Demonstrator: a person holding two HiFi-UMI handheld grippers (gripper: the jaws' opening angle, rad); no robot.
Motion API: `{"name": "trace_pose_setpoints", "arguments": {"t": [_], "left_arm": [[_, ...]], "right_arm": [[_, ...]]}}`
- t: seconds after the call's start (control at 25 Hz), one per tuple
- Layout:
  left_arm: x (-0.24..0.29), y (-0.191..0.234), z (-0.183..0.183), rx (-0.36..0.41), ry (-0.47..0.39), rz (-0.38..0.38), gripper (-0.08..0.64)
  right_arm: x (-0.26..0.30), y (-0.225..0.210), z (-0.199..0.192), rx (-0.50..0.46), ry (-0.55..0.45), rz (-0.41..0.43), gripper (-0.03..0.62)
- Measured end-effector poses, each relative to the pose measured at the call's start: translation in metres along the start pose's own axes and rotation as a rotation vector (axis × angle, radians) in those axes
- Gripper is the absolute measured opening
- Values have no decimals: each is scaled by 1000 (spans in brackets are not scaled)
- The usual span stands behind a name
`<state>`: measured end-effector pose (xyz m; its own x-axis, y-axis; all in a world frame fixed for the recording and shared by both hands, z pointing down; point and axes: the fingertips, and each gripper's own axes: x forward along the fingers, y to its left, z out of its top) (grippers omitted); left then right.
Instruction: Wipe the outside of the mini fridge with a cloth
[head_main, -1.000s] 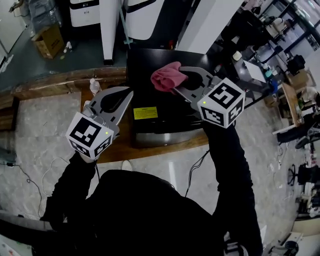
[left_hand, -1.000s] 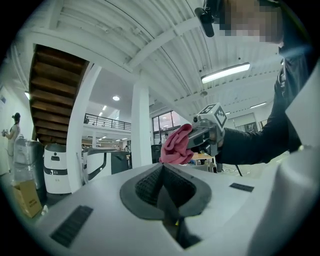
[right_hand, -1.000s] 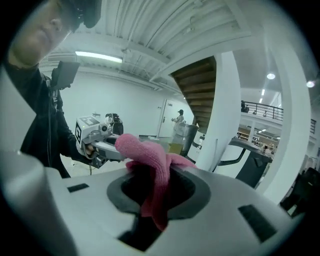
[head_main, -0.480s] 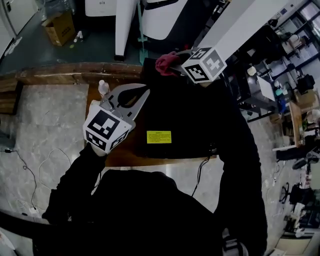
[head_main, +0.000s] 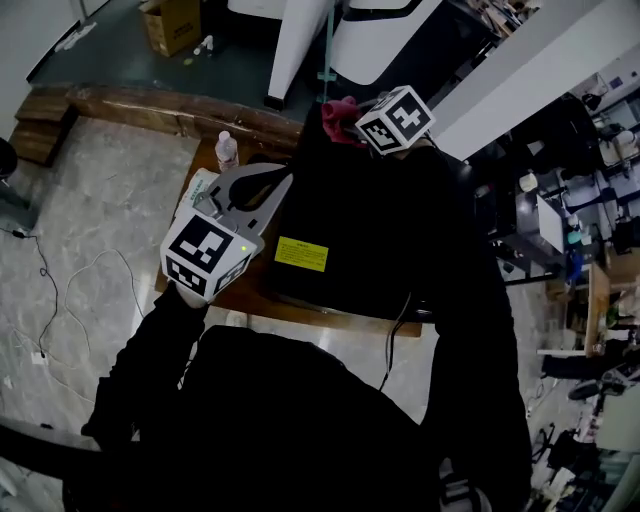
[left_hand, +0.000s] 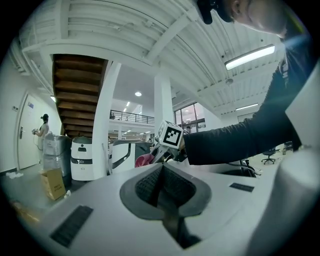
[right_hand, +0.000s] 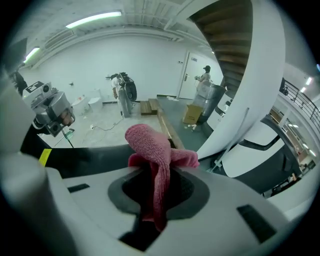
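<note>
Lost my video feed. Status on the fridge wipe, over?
Right claw shut on pink cloth, at mini fridge far top edge. Left claw shut, empty, by fridge's left edge. Bottle on table, left of fridge.

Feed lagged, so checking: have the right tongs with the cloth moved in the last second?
Yes. The right tongs, shut on the cloth, went from near the yellow label to the fridge's far edge.
</note>
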<state>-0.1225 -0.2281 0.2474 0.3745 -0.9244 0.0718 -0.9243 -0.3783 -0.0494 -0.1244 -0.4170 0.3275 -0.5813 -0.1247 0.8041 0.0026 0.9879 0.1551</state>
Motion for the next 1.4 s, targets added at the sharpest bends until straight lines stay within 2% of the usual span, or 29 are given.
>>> {"name": "trace_pose_setpoints", "arguments": {"t": [0.16,0.52,0.8,1.0,1.08,1.24,1.4], "left_arm": [[-22,-26,-10,31,15,36,2],[-65,-91,3,83,7,159,2],[-103,-142,4,93,15,184,2],[-112,-173,9,94,0,193,2],[-113,-186,11,97,-7,190,2],[-109,-213,24,112,-30,176,2],[-91,-236,46,123,-69,132,2]], "right_arm": [[-11,56,-6,-59,-24,66,74],[-64,184,-40,-161,-65,190,74],[-93,267,-57,-208,-75,270,74],[-113,300,-71,-211,-84,342,75],[-126,309,-76,-202,-117,352,75],[-176,303,-84,-152,-239,302,77],[-239,275,-92,-88,-330,225,78]]}}
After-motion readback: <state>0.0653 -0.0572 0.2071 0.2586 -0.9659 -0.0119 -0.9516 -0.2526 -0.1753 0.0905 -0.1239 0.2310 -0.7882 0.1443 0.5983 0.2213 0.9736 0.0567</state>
